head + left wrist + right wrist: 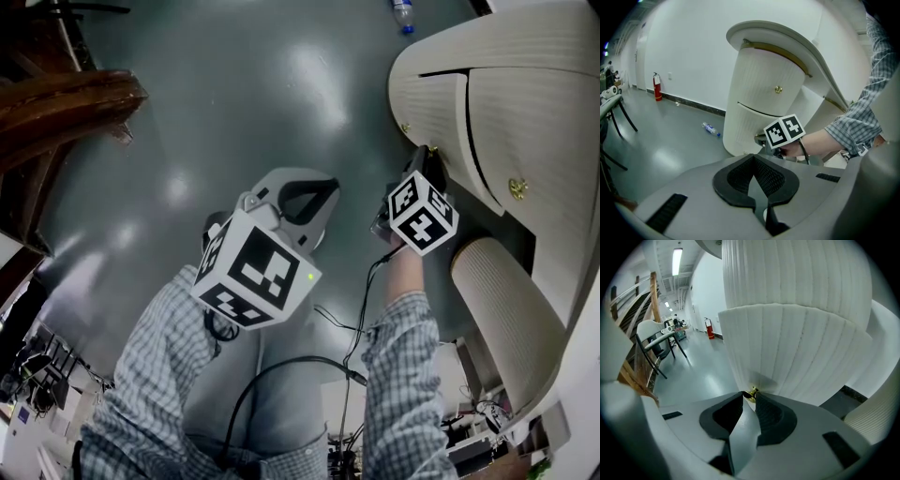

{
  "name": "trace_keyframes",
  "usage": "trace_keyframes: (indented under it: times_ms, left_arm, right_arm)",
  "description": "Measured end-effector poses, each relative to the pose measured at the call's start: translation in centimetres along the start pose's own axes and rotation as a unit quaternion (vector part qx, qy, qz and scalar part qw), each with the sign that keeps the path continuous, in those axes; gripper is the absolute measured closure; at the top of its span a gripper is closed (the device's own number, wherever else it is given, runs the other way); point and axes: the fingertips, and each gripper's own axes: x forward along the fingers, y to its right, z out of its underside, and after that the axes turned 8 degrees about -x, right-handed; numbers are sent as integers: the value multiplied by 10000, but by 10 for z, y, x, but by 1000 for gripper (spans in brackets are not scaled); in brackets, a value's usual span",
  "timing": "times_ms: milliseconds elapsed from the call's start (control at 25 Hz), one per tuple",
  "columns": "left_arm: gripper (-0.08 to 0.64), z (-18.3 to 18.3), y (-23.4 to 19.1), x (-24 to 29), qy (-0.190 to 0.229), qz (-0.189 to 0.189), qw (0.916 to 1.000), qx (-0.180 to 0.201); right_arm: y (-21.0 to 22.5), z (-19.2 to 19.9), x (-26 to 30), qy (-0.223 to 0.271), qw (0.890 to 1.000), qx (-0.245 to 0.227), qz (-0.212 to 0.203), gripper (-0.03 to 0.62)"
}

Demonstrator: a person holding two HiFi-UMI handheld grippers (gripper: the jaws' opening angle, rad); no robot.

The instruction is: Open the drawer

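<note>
Left gripper (753, 157) nearest, fingers closed together, nothing held, hovering over grey floor (234, 103). Right gripper (751, 395) at its 3 o'clock, fingers pinched on brass knob (752, 391) of lower drawer (797, 357). Drawer front ribbed, cream, standing slightly proud of curved cabinet (534, 56), 2 o'clock in head view. Water bottle (710, 129) on floor beyond, 1 o'clock.

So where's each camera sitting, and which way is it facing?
Head view: on the head, facing steeply down at floor and cabinet; shows both sleeves, left tool, right tool.
Left gripper view: on the left tool, facing the cabinet; shows its shut jaws, the right hand.
Right gripper view: on the right tool, facing the drawer; jaws pinch its knob.
Shared: bottle, in head and left views.
</note>
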Motion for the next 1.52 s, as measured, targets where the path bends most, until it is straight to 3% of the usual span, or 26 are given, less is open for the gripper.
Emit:
trace_keyframes:
  times_ms: [560,1520]
  left_arm:
    - [555,1,12,-3,-21,154,9998,107]
    - [555,35,15,-34,-202,232,9993,212]
  right_arm:
    - [-37,27,-26,-143,9997,25,-172,511]
    - [-105,77,-76,-410,9984,59,-372,511]
